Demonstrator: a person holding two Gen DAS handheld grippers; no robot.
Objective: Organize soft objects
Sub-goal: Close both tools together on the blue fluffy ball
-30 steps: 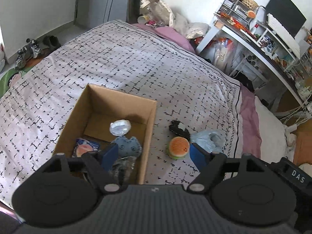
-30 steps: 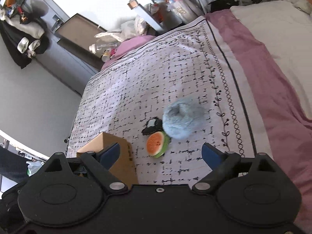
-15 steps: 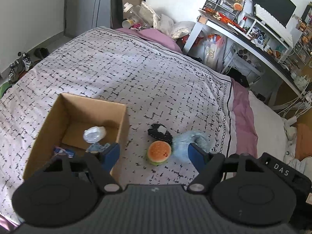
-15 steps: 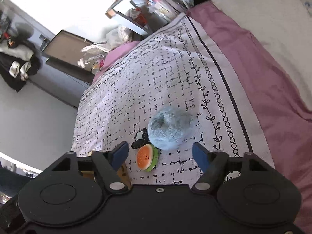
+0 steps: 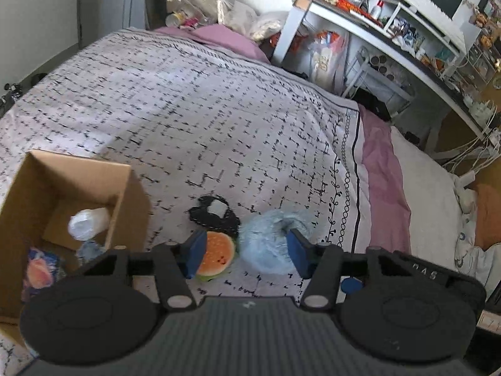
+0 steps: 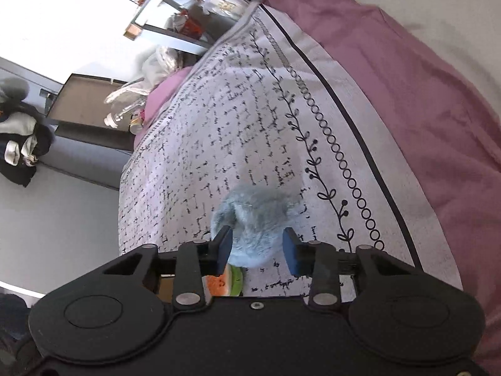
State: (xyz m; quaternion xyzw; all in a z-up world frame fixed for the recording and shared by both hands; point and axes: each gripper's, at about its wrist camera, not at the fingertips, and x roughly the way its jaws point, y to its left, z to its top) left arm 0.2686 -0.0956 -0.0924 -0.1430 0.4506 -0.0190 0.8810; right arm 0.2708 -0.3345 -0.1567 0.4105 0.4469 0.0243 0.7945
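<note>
Left gripper (image 5: 245,252): jaws closing, astride watermelon plush (image 5: 216,258) and blue fluffy toy (image 5: 269,241), gripping neither.
Right gripper (image 6: 256,252): jaws closing around blue fluffy toy (image 6: 253,219), near bedspread (image 6: 219,125) edge.

A fuzzy, long-piled pale blue plush toy (image 6: 255,219) lies on a matt cotton-looking bedspread (image 5: 194,119) printed with black dashes. Beside it, a short-napped watermelon plush (image 5: 216,258) and a black-and-white cloth toy (image 5: 214,216). The box (image 5: 130,206) is plain brown cardboard, matt. Both claws, left (image 5: 247,252) and right (image 6: 256,250), are matt black plastic with blue rubbery pads (image 5: 195,252) and shiny metal pivot pins.
</note>
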